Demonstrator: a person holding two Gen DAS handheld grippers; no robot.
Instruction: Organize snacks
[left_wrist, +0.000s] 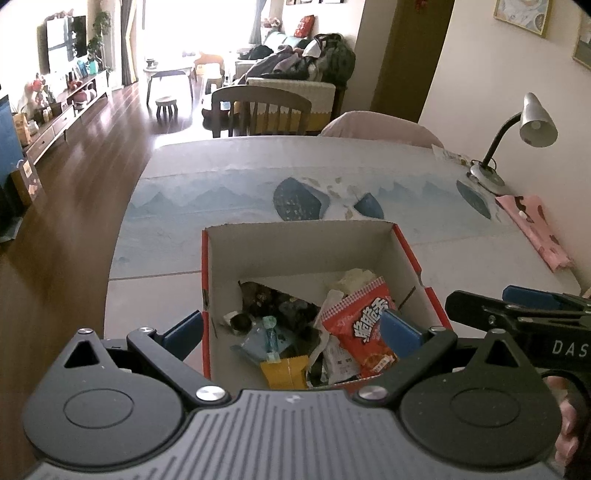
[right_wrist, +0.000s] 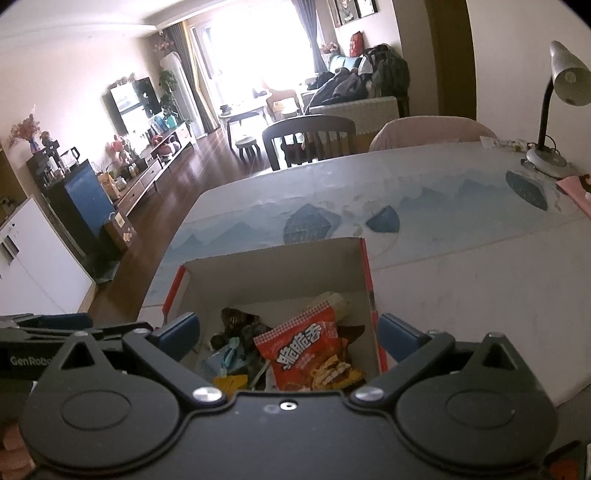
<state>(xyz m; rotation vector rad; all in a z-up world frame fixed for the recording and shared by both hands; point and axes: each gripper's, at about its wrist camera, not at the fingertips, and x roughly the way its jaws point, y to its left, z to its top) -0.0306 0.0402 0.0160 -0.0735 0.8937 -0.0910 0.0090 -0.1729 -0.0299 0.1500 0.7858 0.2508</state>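
A cardboard box (left_wrist: 295, 243) with red outer sides stands on the table, also in the right wrist view (right_wrist: 273, 269). Inside lie several snacks: a red packet (left_wrist: 364, 328) (right_wrist: 306, 350), a dark packet (left_wrist: 273, 299), a blue packet (left_wrist: 266, 339), a yellow packet (left_wrist: 284, 373) and a white one (left_wrist: 356, 277). My left gripper (left_wrist: 291, 328) is open and empty, its fingers straddling the box's near left corner. My right gripper (right_wrist: 288, 332) is open and empty above the box's near end; it also shows at the right of the left wrist view (left_wrist: 517, 306).
The table (left_wrist: 221, 206) has a blue mountain-print cover. A desk lamp (left_wrist: 517, 140) and a pink cloth (left_wrist: 532, 225) sit at the far right. Two chairs (left_wrist: 262, 107) stand behind the table. The table's left edge drops to wooden floor (left_wrist: 74, 184).
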